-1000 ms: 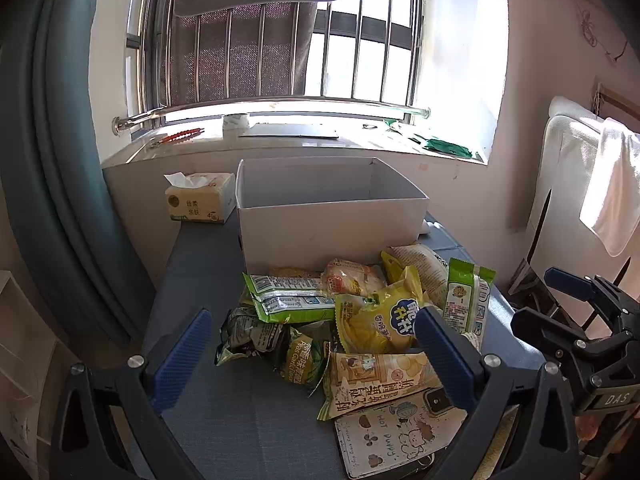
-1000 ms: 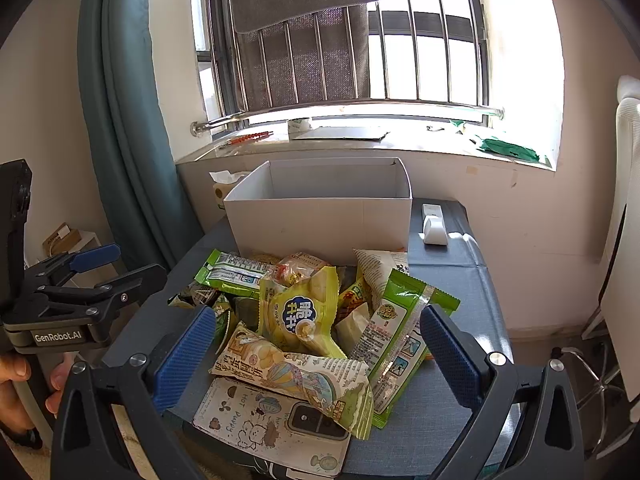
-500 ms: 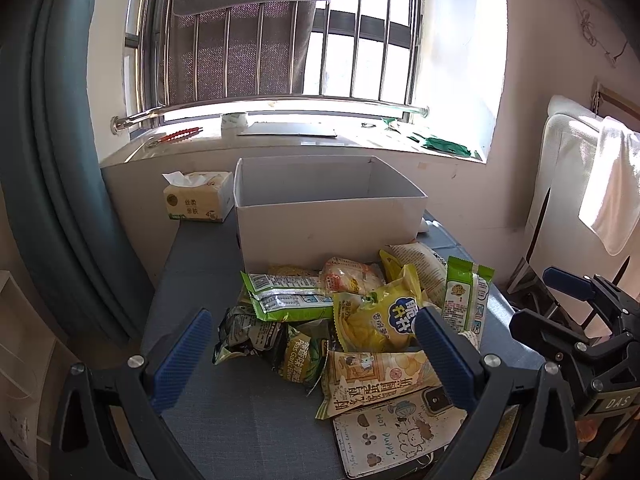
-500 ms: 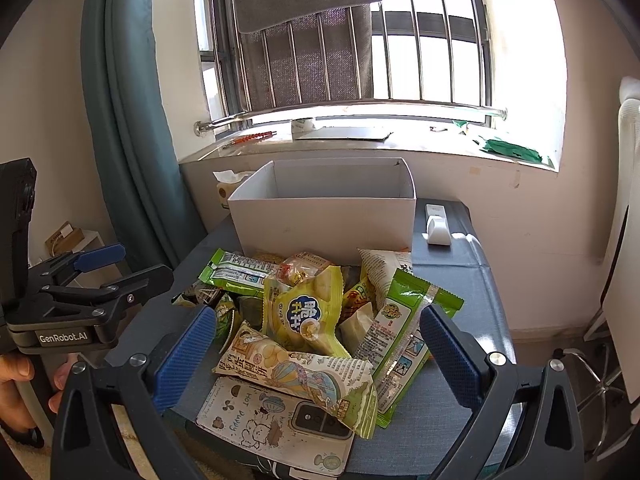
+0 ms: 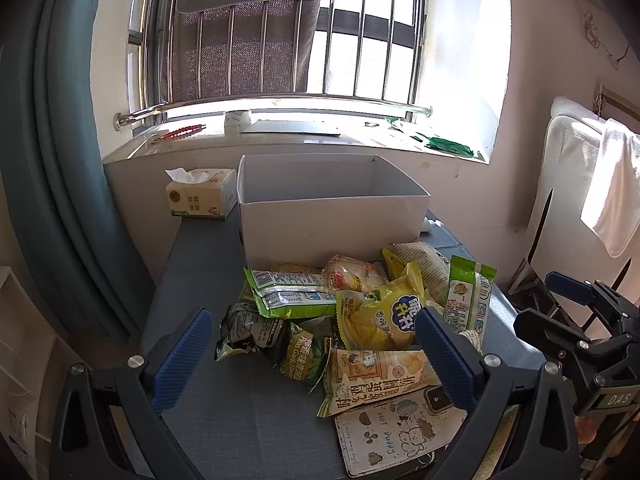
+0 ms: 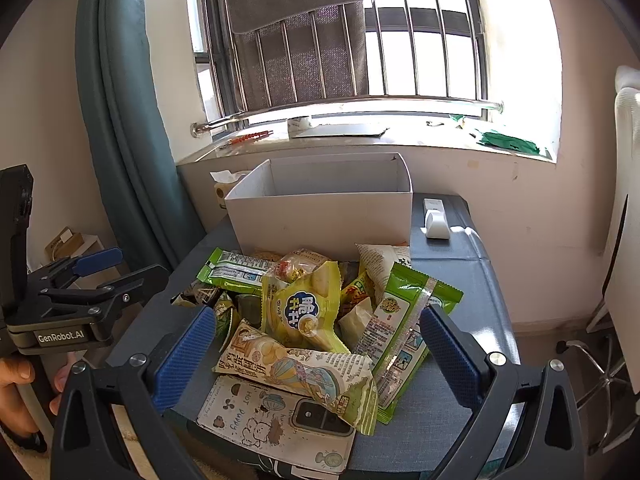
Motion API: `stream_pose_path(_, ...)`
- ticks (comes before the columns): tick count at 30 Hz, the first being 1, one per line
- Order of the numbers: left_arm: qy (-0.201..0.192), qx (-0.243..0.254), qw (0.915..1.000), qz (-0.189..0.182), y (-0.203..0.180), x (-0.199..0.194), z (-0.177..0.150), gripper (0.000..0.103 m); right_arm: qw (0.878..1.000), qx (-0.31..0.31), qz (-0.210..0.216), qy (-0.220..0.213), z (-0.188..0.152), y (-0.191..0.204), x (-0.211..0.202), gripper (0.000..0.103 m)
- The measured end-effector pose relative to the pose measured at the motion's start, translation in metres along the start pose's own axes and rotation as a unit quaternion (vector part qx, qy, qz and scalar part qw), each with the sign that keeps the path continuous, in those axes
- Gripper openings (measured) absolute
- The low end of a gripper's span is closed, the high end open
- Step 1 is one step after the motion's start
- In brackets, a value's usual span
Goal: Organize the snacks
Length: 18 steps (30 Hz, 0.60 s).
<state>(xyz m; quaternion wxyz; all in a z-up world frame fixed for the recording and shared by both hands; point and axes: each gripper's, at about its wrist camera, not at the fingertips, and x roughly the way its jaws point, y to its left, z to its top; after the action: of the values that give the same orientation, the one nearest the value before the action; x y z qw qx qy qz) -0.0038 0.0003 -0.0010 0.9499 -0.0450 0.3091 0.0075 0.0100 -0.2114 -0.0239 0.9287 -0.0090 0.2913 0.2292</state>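
Grey surface [image 5: 208,400] bearing an open white box [image 5: 332,216], a snack pile [image 5: 360,312] heaped just before the box, yellow packet [image 6: 304,308] topmost; left gripper [image 5: 312,356] and right gripper [image 6: 316,354], jaws wide apart, hovering before the pile, holding nothing.
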Motion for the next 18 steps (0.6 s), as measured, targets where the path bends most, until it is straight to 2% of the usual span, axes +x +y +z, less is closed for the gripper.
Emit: stream_pose_path(18, 0.000, -0.001, 1.0000, 0.000, -0.0016, -0.0015, 0.0005, 0.103, 1.000, 0.001, 0.001, 0.000, -0.0012, 0.0000, -0.0012, 0.103)
